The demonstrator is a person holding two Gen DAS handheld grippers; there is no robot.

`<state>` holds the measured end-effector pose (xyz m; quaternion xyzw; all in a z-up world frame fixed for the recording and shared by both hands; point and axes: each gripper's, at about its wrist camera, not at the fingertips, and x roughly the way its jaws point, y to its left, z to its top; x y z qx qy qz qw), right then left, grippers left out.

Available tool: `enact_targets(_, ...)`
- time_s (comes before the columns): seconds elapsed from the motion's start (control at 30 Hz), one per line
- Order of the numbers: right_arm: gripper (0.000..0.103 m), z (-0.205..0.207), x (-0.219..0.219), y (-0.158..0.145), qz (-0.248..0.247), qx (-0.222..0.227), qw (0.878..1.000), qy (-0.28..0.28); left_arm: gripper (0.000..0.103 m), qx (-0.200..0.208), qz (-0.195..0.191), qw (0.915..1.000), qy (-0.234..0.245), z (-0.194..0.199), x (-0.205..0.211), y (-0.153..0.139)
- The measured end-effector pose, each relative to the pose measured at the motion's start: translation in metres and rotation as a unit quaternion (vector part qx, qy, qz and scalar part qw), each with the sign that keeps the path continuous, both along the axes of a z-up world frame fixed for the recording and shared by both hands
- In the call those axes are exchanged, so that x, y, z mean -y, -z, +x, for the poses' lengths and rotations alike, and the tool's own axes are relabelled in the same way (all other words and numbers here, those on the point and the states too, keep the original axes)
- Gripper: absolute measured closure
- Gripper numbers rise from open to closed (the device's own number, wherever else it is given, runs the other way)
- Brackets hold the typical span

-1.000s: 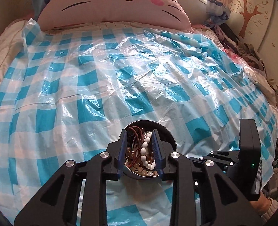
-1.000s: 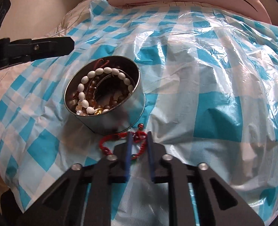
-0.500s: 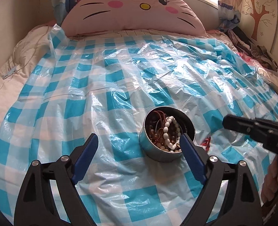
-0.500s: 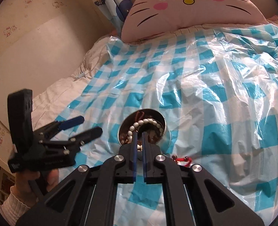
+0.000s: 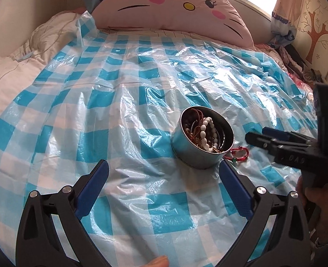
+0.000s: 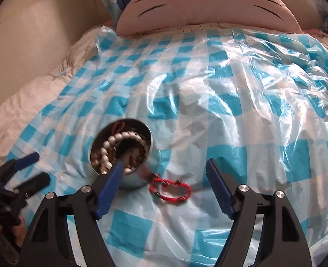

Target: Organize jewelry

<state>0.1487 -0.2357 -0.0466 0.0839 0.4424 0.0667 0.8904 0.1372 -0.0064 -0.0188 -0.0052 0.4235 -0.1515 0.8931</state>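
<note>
A round metal tin (image 5: 199, 153) stands on the blue-checked plastic sheet, filled with a white bead bracelet (image 5: 206, 131) and brown cords. It also shows in the right wrist view (image 6: 130, 180). A red cord bracelet (image 6: 170, 189) lies on the sheet beside the tin; it also shows in the left wrist view (image 5: 239, 154). My left gripper (image 5: 161, 169) is open and empty, held back from the tin. My right gripper (image 6: 165, 166) is open and empty, just above the red bracelet; its left finger overlaps the tin.
A blue-checked plastic sheet (image 5: 124, 102) covers the bed. A pink cat-face pillow (image 5: 170, 6) lies at the head. The wall (image 6: 35, 26) runs along the left. Clothes (image 5: 297, 60) are piled at the right side.
The left gripper opened and pulled back from the tin. The right gripper, shut before, lifted, opened wide and came down over the red bracelet.
</note>
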Motion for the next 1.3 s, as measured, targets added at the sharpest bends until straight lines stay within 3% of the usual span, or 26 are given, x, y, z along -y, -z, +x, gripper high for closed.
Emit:
enact_targets(0.07, 0.03, 0.005, -0.007, 0.023, -0.037, -0.018, 0.999, -0.018, 0.008, -0.005, -0.002, 1.0, 0.001, -0.003, 0.004, 0.006)
enact_targets(0.1, 0.035, 0.008, -0.011, 0.033, -0.053, -0.027, 0.998, -0.027, 0.008, -0.009, -0.003, 0.9999, 0.002, -0.005, 0.007, 0.008)
enact_targets(0.13, 0.065, 0.009, -0.015, 0.041, -0.063, -0.036, 0.997, -0.038, 0.008, -0.012, -0.004, 0.9999, 0.005, -0.007, 0.009, 0.009)
enact_targets(0.17, 0.074, 0.008, -0.018, 0.044, -0.067, -0.036, 0.996, -0.045, 0.008, -0.011, -0.003, 0.9999, 0.005, -0.01, 0.011, 0.01)
enact_targets(0.2, 0.092, 0.005, -0.019, 0.042, -0.066, -0.031, 0.996, -0.049, 0.008, -0.007, -0.001, 1.0, 0.005, -0.013, 0.013, 0.01)
enact_targets(0.23, 0.097, 0.001, -0.02, 0.039, -0.06, -0.027, 0.997, -0.049, 0.008, -0.005, 0.001, 1.0, 0.007, -0.015, 0.015, 0.011)
enact_targets(0.47, 0.097, -0.024, -0.002, -0.014, 0.036, 0.04, 0.998, -0.023, 0.008, -0.026, -0.004, 0.9996, 0.01, -0.019, 0.022, 0.024)
enact_targets(0.57, 0.097, -0.017, -0.009, -0.039, 0.056, 0.063, 0.996, -0.034, 0.008, -0.026, -0.003, 0.9996, 0.009, -0.02, 0.024, 0.025)
enact_targets(0.67, 0.097, 0.003, -0.022, -0.046, 0.078, 0.058, 0.994, -0.049, 0.008, -0.026, 0.002, 0.9997, 0.006, -0.019, 0.024, 0.026)
enact_targets(0.7, 0.095, 0.012, -0.026, -0.043, 0.077, 0.047, 0.995, -0.053, 0.008, -0.026, 0.006, 0.9997, 0.003, -0.019, 0.023, 0.026)
enact_targets(0.77, 0.062, 0.026, -0.034, -0.031, 0.063, 0.02, 0.996, -0.051, 0.008, -0.02, 0.012, 0.9997, -0.001, -0.02, 0.023, 0.024)
enact_targets(0.8, 0.037, 0.028, -0.036, -0.027, 0.05, 0.016, 0.998, -0.043, 0.008, -0.017, 0.017, 0.9997, -0.005, -0.021, 0.022, 0.022)
enact_targets(0.97, 0.036, -0.011, -0.037, -0.037, 0.015, 0.056, 0.998, -0.015, 0.008, 0.006, 0.055, 0.9983, -0.017, -0.028, 0.02, 0.012)
enact_targets(1.1, 0.013, -0.057, -0.034, -0.044, -0.013, 0.076, 0.997, 0.024, 0.008, 0.015, 0.082, 0.9964, -0.016, -0.042, 0.022, 0.002)
enact_targets(1.3, 0.008, -0.12, -0.036, -0.045, -0.056, 0.092, 0.992, 0.063, 0.008, 0.024, 0.093, 0.9953, -0.014, -0.074, 0.012, -0.009)
